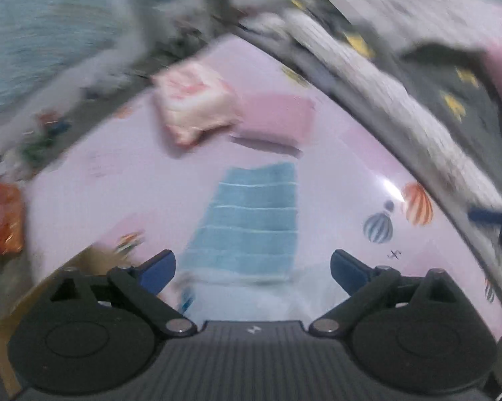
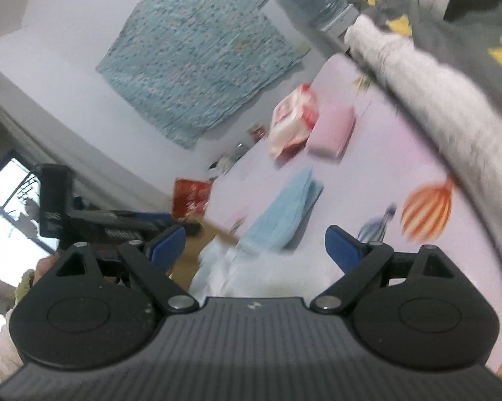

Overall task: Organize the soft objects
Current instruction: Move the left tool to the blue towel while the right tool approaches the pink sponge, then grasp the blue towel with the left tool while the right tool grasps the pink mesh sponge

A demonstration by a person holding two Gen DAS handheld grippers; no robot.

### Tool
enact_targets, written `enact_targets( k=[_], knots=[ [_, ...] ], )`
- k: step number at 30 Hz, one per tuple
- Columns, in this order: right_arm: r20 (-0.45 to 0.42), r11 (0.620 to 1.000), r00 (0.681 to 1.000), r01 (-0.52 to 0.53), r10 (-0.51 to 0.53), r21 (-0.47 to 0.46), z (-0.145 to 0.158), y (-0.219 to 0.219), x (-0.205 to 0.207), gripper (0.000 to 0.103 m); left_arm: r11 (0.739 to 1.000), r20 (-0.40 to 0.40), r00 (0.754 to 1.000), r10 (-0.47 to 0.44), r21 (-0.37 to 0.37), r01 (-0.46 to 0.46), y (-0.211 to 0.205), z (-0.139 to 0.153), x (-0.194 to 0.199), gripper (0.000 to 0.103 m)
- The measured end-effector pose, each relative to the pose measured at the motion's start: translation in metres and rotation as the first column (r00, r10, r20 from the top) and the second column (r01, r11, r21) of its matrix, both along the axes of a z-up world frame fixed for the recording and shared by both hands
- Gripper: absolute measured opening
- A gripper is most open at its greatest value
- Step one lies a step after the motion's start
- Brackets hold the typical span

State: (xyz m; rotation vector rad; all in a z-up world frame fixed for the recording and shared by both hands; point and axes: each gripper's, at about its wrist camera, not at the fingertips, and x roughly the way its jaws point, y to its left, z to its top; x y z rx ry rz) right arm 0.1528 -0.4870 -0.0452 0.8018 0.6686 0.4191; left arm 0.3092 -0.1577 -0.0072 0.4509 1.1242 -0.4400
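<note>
A folded light-blue towel [image 1: 247, 224] lies on the pale pink mat [image 1: 334, 173], just ahead of my open, empty left gripper [image 1: 252, 267]. Beyond it sit a folded pink cloth [image 1: 277, 118] and a white-and-pink soft pack [image 1: 194, 103], side by side. In the right wrist view the blue towel [image 2: 284, 210], pink cloth [image 2: 332, 130] and soft pack [image 2: 292, 117] show again. My right gripper [image 2: 254, 244] is open and empty, above a crumpled white-blue cloth or bag [image 2: 224, 267] at the mat's near edge. The left gripper's body [image 2: 93, 214] shows at left. Both views are blurred.
A grey blanket with yellow shapes [image 1: 434, 77] and a white knitted one [image 2: 418, 77] border the mat on the right. A red packet [image 1: 0, 224] lies off the mat at left. A blue patterned cloth [image 2: 197, 56] hangs on the wall. Brown floor [image 2: 197, 247] shows near the mat's corner.
</note>
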Motion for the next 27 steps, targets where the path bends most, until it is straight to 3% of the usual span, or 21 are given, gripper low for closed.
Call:
enact_targets(
  k=[4, 11, 18, 21, 22, 24, 26, 27],
  knots=[
    [-0.013, 0.999, 1.0, 0.01, -0.01, -0.031, -0.003, -0.01, 0.043, 0.091, 0.993, -0.076, 0.995, -0.064, 0.096, 0.071, -0.027, -0.051, 0.044, 0.1],
    [-0.053, 0.995, 0.998, -0.018, 0.013, -0.096, -0.019, -0.009, 0.127, 0.091, 0.996, -0.277, 0.961, -0.016, 0.083, 0.041, -0.026, -0.116, 0.094, 0.1],
    [-0.065, 0.978, 0.997, -0.063, 0.051, -0.2, -0.03, 0.005, 0.197, 0.091, 0.989, -0.264, 0.964, -0.019, 0.137, 0.058, -0.029, -0.139, 0.092, 0.101],
    [-0.061, 0.941, 0.992, -0.123, 0.109, -0.315, -0.033, 0.021, 0.23, 0.092, 0.992, -0.228, 0.974, 0.005, 0.122, 0.023, -0.025, -0.132, 0.092, 0.084],
    [-0.058, 0.92, 0.989, -0.148, 0.137, -0.362, -0.033, 0.028, 0.24, 0.095, 0.993, -0.216, 0.976, 0.02, 0.122, 0.006, -0.023, -0.129, 0.092, 0.071],
    [-0.049, 0.855, 0.98, -0.194, 0.194, -0.481, -0.037, 0.044, 0.263, 0.102, 0.993, -0.207, 0.977, 0.056, 0.111, -0.034, -0.015, -0.123, 0.095, 0.058],
    [-0.05, 0.785, 0.965, -0.238, 0.257, -0.571, -0.045, 0.058, 0.282, 0.102, 0.993, -0.204, 0.976, 0.08, 0.099, -0.061, -0.009, -0.12, 0.097, 0.04],
    [-0.063, 0.755, 0.958, -0.26, 0.279, -0.602, -0.051, 0.064, 0.292, 0.102, 0.993, -0.203, 0.975, 0.088, 0.095, -0.07, -0.006, -0.118, 0.097, 0.036]
  ],
)
